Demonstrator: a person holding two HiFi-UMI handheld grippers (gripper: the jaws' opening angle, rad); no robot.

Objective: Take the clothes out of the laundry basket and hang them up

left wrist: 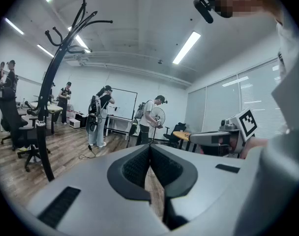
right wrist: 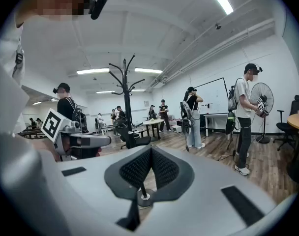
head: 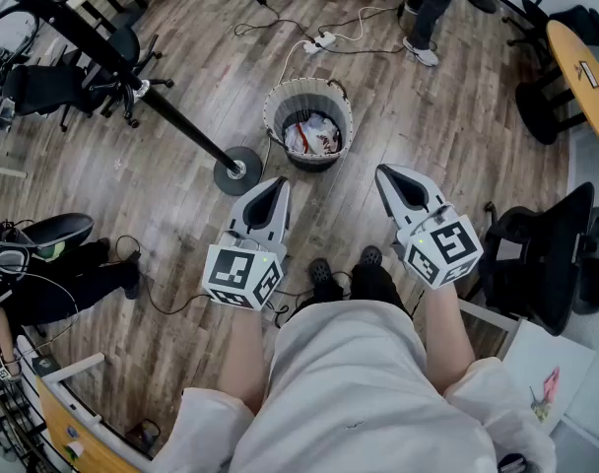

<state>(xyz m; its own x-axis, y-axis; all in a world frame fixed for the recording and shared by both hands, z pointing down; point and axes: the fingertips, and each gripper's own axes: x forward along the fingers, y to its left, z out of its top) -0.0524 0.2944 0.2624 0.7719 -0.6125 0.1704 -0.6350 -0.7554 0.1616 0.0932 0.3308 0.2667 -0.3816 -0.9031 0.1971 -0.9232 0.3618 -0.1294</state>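
Both tongs together, empty.
My left tongs point(head: 277, 182) and right tongs point(head: 384, 173) face the laundry basket point(head: 307, 101); coat stand point(head: 237, 170) base just beside it.

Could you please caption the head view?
Left gripper and right gripper, both shut, face a round grey laundry basket of clothes.

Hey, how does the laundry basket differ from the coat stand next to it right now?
The laundry basket is a low, pale, round tub; the coat stand is a tall black pole on a round base. The basket holds clothes; the stand's hooks are bare. Both stand on the wood floor, side by side.
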